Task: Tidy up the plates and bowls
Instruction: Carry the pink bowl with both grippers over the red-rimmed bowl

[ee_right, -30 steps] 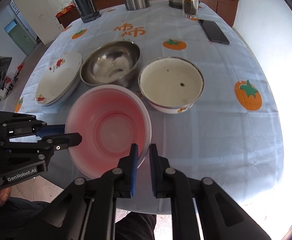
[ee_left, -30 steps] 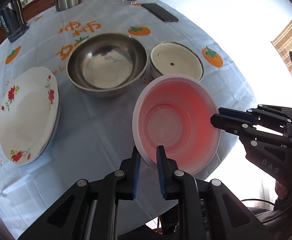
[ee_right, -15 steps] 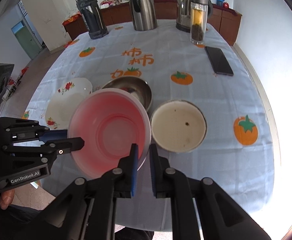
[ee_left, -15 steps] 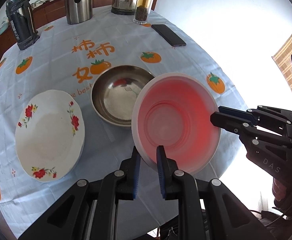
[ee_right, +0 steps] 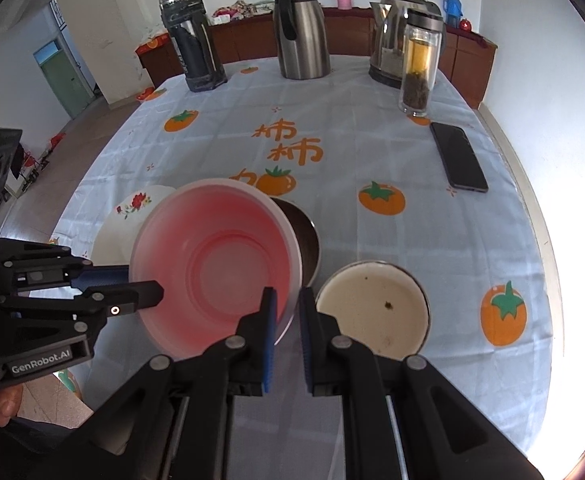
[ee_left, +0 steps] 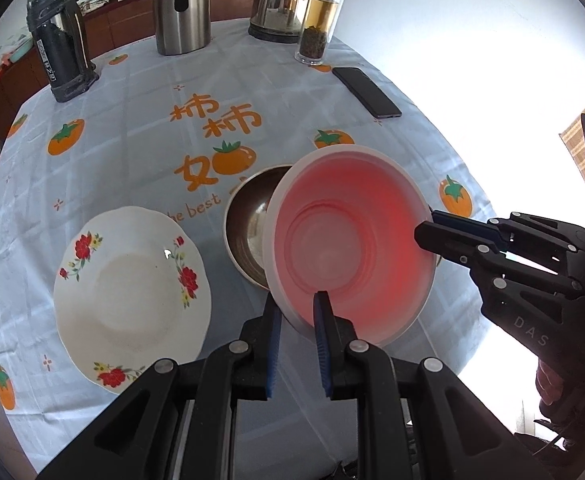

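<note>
A pink plastic bowl hangs in the air above the table. My left gripper is shut on its near rim, and my right gripper is shut on the opposite rim. Each gripper shows in the other's view, the right and the left. Below the bowl sits a steel bowl, half hidden. A white flowered plate lies to its left. A white enamel bowl sits to the right.
The table wears a pale blue cloth with orange persimmon prints. At the far end stand a dark flask, a steel jug, a kettle and a glass tea bottle. A black phone lies at right.
Both grippers have lifted the pink bowl up off the table. The table objects look smaller and farther below, and the bowl now hangs over the steel bowl.
</note>
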Available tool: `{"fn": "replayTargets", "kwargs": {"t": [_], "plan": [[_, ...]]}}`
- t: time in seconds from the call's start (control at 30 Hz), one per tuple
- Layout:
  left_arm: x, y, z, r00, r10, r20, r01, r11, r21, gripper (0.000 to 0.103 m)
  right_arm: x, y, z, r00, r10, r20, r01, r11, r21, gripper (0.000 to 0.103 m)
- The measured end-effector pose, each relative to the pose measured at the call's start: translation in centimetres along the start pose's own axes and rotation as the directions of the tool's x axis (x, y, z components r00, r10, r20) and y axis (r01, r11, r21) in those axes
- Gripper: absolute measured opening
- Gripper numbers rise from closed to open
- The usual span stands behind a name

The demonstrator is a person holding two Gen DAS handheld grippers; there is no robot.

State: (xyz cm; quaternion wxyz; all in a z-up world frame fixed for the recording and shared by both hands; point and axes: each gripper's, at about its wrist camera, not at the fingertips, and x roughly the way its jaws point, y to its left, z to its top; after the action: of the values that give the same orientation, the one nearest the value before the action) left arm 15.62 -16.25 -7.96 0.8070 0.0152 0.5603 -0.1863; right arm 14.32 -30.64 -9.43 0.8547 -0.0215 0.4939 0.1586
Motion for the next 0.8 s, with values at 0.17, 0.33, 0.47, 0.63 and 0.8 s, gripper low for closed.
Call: {"fn": "replayTargets", "kwargs": {"t": [0.17,0.33,0.47,0.63,0.8], "plan": [[0.4,0.7,1.1,1.0,0.009,-0.003,-0.009,1.0,-0.012,0.018,0.9,-0.1,1.1,1.0,0.004,0.001,-0.004,1.0,-0.009,0.011],[1.2,1.3,2.0,1.0,0.009,-0.016,-0.009,1.0,-0.025,0.018,2.4,-0.7,1.9,1.0,0.016,-0.017,-0.016,1.0,0.003,0.011],[2.1,1.8,2.5,0.999,0.018,-0.031,-0.019,0.999,-0.033,0.018,3.5,-0.7,2.5,0.999,0.013,-0.03,-0.013,1.0,-0.002,0.011],[2.7,2.2,2.9,0.999,0.014,-0.043,-0.016,0.999,-0.047,0.018,4.3,-0.9,3.0,0.999,0.008,-0.04,-0.009,1.0,-0.005,0.011],[3.1,2.1,3.0,0.999,0.012,-0.052,-0.015,0.999,-0.051,0.018,4.7,-1.1,3.0,0.999,0.004,-0.048,-0.004,1.0,-0.006,0.011]]}}
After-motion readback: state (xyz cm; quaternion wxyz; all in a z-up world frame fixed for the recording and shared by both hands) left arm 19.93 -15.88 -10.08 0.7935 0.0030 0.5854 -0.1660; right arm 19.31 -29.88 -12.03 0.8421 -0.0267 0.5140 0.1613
